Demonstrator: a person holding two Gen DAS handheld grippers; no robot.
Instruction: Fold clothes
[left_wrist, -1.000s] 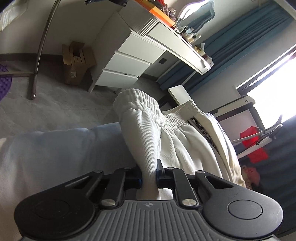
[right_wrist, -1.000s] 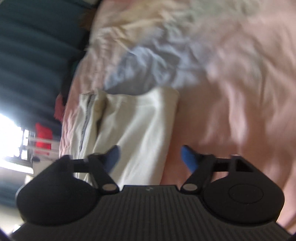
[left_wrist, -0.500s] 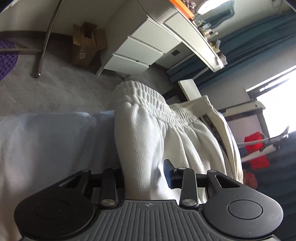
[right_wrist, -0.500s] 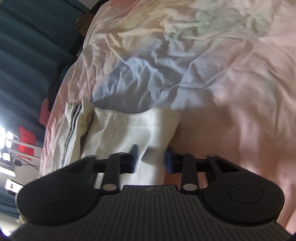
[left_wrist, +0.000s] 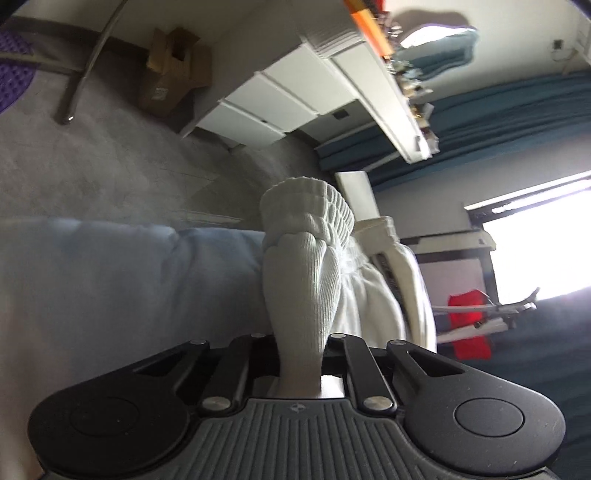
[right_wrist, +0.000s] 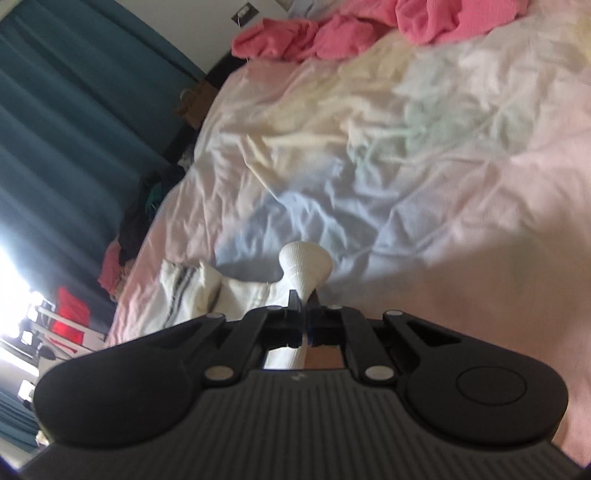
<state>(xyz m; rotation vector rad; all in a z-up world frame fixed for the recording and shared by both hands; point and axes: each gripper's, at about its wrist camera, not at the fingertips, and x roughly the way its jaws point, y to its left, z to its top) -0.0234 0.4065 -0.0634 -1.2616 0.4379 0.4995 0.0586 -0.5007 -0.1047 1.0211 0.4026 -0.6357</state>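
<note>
Left gripper (left_wrist: 300, 341) clamped on a bunched fold of white ribbed trousers (left_wrist: 306, 280), cloth squeezed between the jaws and rising forward to the elastic waistband (left_wrist: 314, 210)

Right gripper (right_wrist: 303, 301) likewise pinched shut on a narrow tuft of the same white cloth (right_wrist: 304, 264), tuft mushrooming just past the fingertips

Rest of the garment lying low on the bed at left of the right-hand view, a dark-striped side seam (right_wrist: 181, 291) showing among loose folds

Pale crumpled bedsheet (right_wrist: 424, 166) beyond, wrinkled throughout; pink clothes (right_wrist: 332, 33) heaped at the far edge, well apart from the work

In the left-hand view, pale blue bedding (left_wrist: 129, 288) beside the held cloth; grey floor (left_wrist: 110, 166), white drawer unit (left_wrist: 280, 107) and cardboard box (left_wrist: 173, 74) further off; teal curtains (left_wrist: 498, 122) and bright window at the back

Judged step: garment gripped at two points and partly raised off the sheet, consistent with carrying one part over another for a fold, or with lifting to reposition; not settled which

Next move calls for: both grips kept firm, cloth held taut between them, edges laid square onto the flat part of the sheet. Risk noted: thin right-hand pinch liable to slip
</note>
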